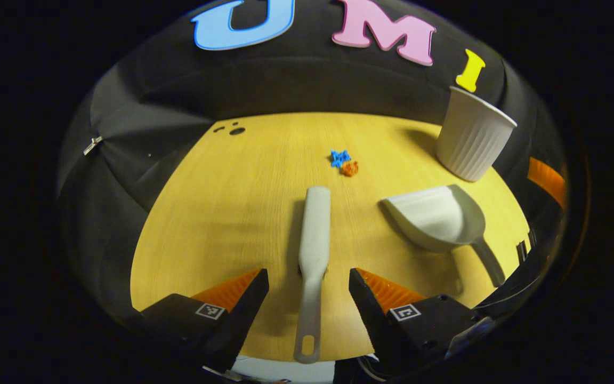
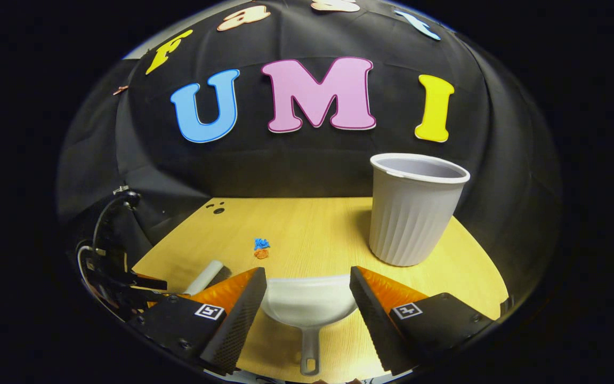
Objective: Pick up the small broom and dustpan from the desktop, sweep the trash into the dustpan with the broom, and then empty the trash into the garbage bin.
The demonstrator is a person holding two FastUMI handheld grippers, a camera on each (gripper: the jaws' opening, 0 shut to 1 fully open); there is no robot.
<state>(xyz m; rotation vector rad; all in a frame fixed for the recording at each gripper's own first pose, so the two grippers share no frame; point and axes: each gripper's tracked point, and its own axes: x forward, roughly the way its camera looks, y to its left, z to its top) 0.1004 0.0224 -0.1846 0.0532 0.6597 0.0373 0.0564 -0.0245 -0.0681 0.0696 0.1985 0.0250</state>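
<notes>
The wooden desktop [image 1: 243, 213] spreads ahead of both grippers. Beyond the right gripper [image 2: 308, 298], up and to its right, stands the ribbed white garbage bin [image 2: 411, 210], upright and open-topped. The white dustpan [image 2: 309, 304] lies on the desktop between that gripper's wide-spread fingers, handle toward the camera, untouched by either finger. The left gripper [image 1: 308, 290] is likewise spread wide, with the small broom [image 1: 312, 256] lying lengthwise in the gap, handle nearest, not gripped. Farther ahead of it, just past the broom's far end, sit the blue trash [image 1: 340, 158] and the orange trash [image 1: 349, 168], touching
</notes>
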